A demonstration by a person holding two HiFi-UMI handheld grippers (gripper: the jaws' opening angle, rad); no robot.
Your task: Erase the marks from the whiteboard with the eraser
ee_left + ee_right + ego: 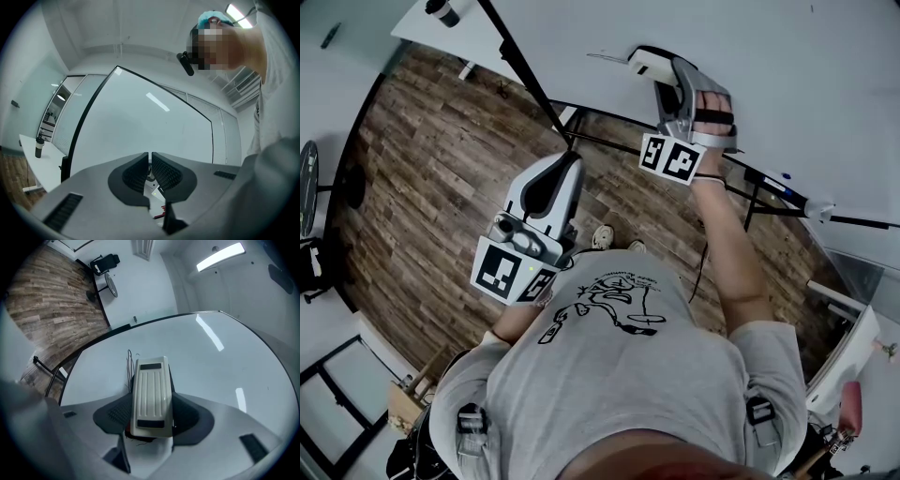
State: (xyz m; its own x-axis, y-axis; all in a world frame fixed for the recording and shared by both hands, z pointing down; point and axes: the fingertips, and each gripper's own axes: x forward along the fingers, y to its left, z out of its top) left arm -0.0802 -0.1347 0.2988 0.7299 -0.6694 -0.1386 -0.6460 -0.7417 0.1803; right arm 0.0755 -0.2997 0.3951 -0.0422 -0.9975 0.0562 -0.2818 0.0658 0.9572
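whiteboard (220, 357) wide ahead of right gripper (151, 416), jaws clamped on eraser (150, 390) flat against it, thin black marks (130, 359) just past left jaw, black frame edge (112, 329) beyond, wood floor (47, 296) past that, left gripper (151, 174) jaws together

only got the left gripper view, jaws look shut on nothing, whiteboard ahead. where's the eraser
Observer: The eraser is clamped between the right gripper's jaws, over the whiteboard.
Operator: any marks there
Observer: Yes, thin black lines show just past the eraser's far left corner.
Operator: and where's my left gripper sitting
Observer: The head view shows the left gripper held low near the person's torso, not touching the board.
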